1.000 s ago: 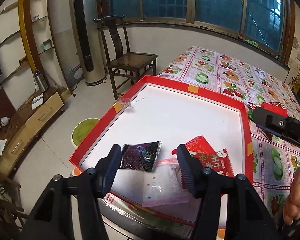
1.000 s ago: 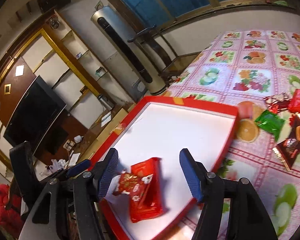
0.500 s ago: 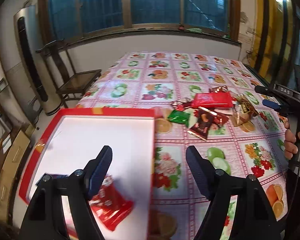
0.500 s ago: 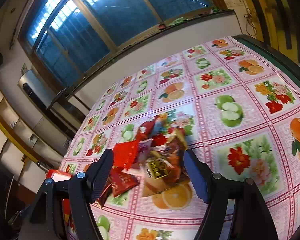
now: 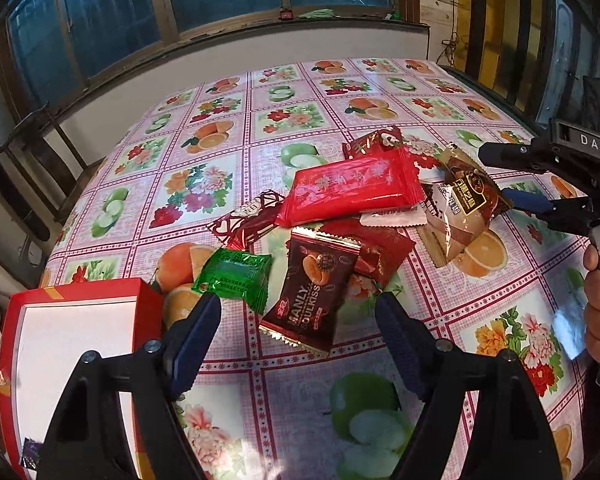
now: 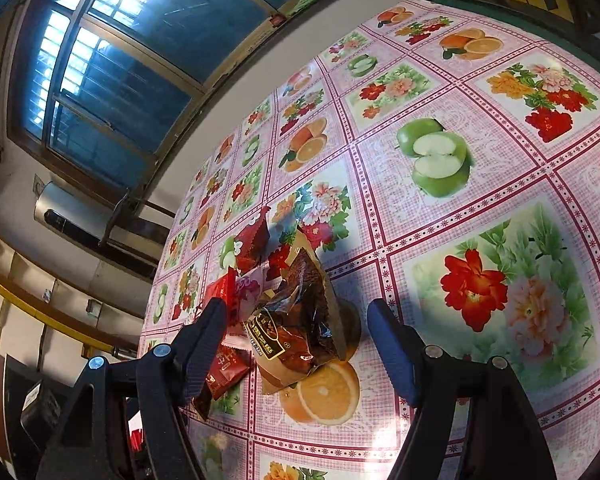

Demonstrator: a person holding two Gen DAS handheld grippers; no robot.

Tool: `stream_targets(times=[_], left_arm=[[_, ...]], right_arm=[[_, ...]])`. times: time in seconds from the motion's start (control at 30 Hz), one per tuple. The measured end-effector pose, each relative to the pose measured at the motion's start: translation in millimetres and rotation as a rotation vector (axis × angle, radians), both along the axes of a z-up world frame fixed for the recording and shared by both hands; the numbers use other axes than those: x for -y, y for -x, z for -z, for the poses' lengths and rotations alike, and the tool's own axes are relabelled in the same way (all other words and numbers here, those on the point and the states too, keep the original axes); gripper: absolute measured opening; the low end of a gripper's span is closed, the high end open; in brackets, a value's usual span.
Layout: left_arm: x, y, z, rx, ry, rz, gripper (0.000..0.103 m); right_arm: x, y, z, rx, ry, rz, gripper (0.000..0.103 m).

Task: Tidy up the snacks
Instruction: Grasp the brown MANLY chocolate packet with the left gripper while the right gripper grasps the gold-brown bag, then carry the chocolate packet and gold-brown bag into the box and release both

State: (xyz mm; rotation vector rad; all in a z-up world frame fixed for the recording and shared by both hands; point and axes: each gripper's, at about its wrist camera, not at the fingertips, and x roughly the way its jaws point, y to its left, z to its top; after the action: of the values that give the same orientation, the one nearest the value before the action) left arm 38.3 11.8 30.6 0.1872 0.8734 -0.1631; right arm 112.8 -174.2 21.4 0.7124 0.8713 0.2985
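Both your grippers are spread wide and hold nothing — the left gripper (image 5: 296, 322) frames the dark chocolate packet (image 5: 314, 294), the right gripper (image 6: 296, 332) straddles the brown bag (image 6: 300, 320). The snack pile lies mid-table, so each is lined up to pick; the red tray (image 5: 148, 300) waits at the table's near left corner.

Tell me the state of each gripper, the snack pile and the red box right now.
Left gripper: open, empty, over the dark brown packet.
Right gripper: open, empty, around the tan packet.
Snack pile: loose on the tablecloth, packets sealed.
Red box: open-topped, beside the pile.
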Motion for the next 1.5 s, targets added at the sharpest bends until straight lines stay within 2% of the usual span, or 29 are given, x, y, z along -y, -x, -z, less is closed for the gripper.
stream_targets(times=[0.17, 0.43, 0.5, 0.53, 0.57, 0.63, 0.8, 0.83, 0.9, 0.93, 1.1, 1.13, 1.37, 1.5], left_arm=[[3.8, -5.0, 7.0, -0.032, 0.057, 0.049, 0.079], [5.8, -18.9, 18.5, -0.053, 0.022, 0.059, 0.079], [5.0, -19.6, 21.6, -0.062, 0.033, 0.079, 0.069], [4.6, -20.4, 24.1, -0.073, 0.040, 0.087, 0.054], [4.3, -20.8, 25.2, -0.078, 0.054, 0.094, 0.045], [4.5, -21.0, 24.8, -0.076, 0.071, 0.100, 0.037], [7.6, -17.9, 25.3, -0.062, 0.069, 0.111, 0.036], [7.7, -17.2, 25.3, -0.059, 0.074, 0.110, 0.035], [7.1, -15.0, 25.6, -0.054, 0.090, 0.098, 0.035], [6.6, -13.4, 25.6, -0.052, 0.097, 0.091, 0.035], [5.2, -3.1, 24.2, -0.047, 0.122, 0.050, 0.034], [4.2, 0.0, 22.6, -0.042, 0.132, 0.043, 0.034], [-8.5, 26.1, 6.4, 0.015, 0.203, -0.003, 0.034], [-16.4, 39.2, 2.1, 0.028, 0.229, -0.028, 0.034]], right_arm=[[-4.5, -2.3, 3.4, -0.004, -0.021, -0.018, 0.077], [-11.7, -6.0, 9.0, -0.028, -0.011, -0.038, 0.077], [-13.0, -6.9, 10.4, -0.034, -0.019, -0.048, 0.077], [-13.8, -7.1, 10.7, -0.033, -0.018, -0.049, 0.077], [-15.0, -7.3, 10.5, -0.030, -0.011, -0.050, 0.077], [-17.6, -7.3, 10.0, -0.024, 0.008, -0.054, 0.077], [-28.0, -9.4, 10.1, -0.013, 0.076, -0.086, 0.077], [-30.6, -9.7, 9.5, -0.009, 0.099, -0.092, 0.075], [-36.8, -9.7, 8.9, -0.006, 0.142, -0.112, 0.058], [-39.1, -10.5, 10.1, -0.012, 0.158, -0.124, 0.044], [-39.8, -12.3, 13.7, -0.040, 0.138, -0.166, 0.030], [-39.0, -12.1, 14.0, -0.044, 0.127, -0.169, 0.023], [-28.1, -7.5, 9.3, -0.047, 0.066, -0.155, 0.019], [-22.1, -2.2, -0.7, -0.004, 0.046, -0.138, 0.019]])
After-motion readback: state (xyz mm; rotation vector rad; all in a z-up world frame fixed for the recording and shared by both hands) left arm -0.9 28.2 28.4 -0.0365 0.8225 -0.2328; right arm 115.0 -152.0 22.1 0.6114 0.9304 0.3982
